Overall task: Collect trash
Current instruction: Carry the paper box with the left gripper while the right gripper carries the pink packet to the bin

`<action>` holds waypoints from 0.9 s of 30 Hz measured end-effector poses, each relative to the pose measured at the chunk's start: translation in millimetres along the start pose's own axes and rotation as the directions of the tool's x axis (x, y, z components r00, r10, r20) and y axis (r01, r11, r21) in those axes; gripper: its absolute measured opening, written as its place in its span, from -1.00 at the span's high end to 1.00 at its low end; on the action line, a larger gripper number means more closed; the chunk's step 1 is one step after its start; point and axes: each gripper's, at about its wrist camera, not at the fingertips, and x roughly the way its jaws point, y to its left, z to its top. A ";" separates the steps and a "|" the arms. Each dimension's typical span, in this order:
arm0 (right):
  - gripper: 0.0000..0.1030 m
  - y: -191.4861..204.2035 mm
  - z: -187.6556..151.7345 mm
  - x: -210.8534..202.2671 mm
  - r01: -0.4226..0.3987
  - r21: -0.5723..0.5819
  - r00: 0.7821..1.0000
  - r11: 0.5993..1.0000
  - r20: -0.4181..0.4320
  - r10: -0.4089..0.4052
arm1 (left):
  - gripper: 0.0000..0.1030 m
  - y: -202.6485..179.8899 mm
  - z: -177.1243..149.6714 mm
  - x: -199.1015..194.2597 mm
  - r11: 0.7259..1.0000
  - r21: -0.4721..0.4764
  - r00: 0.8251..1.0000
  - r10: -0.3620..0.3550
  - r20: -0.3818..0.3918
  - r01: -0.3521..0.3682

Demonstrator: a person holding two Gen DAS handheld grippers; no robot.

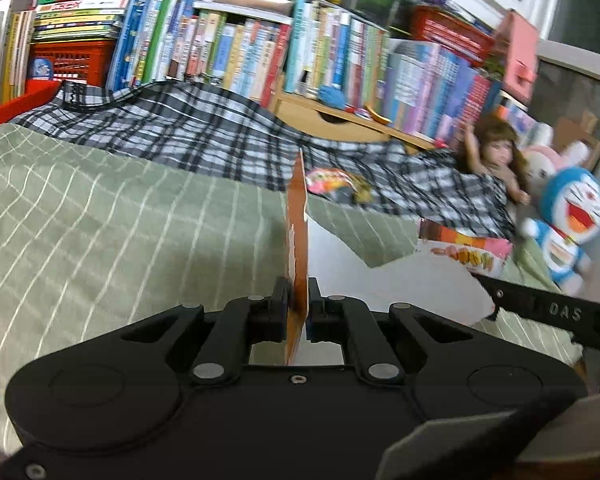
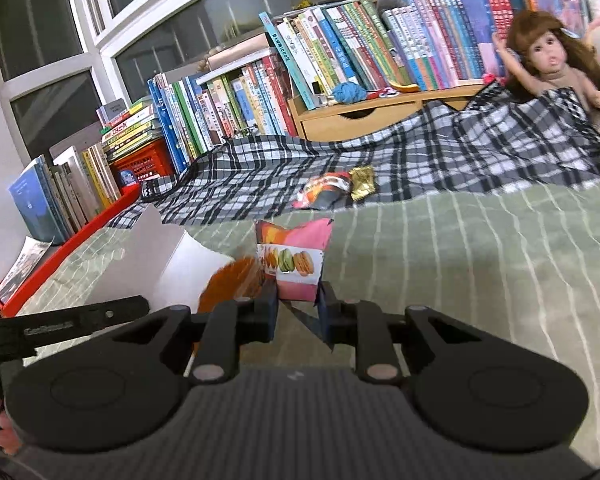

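My left gripper (image 1: pixel 298 308) is shut on the upright orange wall of an open paper box (image 1: pixel 298 232), whose white inside (image 1: pixel 380 280) opens to the right. The same box (image 2: pixel 172 264) lies at lower left in the right wrist view. My right gripper (image 2: pixel 299 304) is shut on a pink macaron packet (image 2: pixel 296 268), held upright just beside the box; this packet (image 1: pixel 464 252) also shows in the left wrist view. A red snack wrapper (image 2: pixel 324 192) and a gold wrapper (image 2: pixel 362 184) lie farther off on the plaid cloth (image 2: pixel 420 160).
A green striped bedspread (image 2: pixel 480 272) covers the near surface. Rows of books (image 2: pixel 340 48) and a wooden drawer unit (image 2: pixel 360 116) stand behind. A doll (image 2: pixel 552 56) and a blue plush toy (image 1: pixel 572 216) sit at the right. A red tray rim (image 2: pixel 72 240) runs along the left.
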 end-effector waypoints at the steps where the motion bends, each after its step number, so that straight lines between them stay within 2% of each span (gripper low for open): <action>1: 0.52 -1.4 -5.2 -5.8 0.002 0.004 1.000 1.000 0.002 -0.002 | 0.84 -1.1 -5.8 -5.9 1.000 0.010 1.000 -0.007 -0.006 0.007; 5: 0.51 -6.0 -26.2 -26.0 0.020 0.010 1.000 1.000 0.008 -0.020 | 0.82 -3.5 -26.4 -18.1 0.999 0.037 1.000 0.003 -0.031 -0.002; 10: 0.51 -6.8 -48.7 -44.5 0.021 0.014 1.000 1.000 0.003 -0.021 | 0.83 -0.8 -41.8 -24.6 1.000 0.019 0.998 0.005 -0.056 -0.004; 18: 0.52 0.9 -73.6 -71.7 0.020 -0.008 1.000 1.000 -0.001 -0.020 | 0.84 -3.5 -58.9 -47.8 0.999 0.035 0.999 0.010 -0.050 -0.008; 27: 0.51 14.0 -102.3 -96.8 0.022 -0.019 0.999 1.000 -0.026 -0.023 | 0.84 -11.8 -82.5 -96.9 0.998 0.031 0.997 -0.051 -0.057 0.053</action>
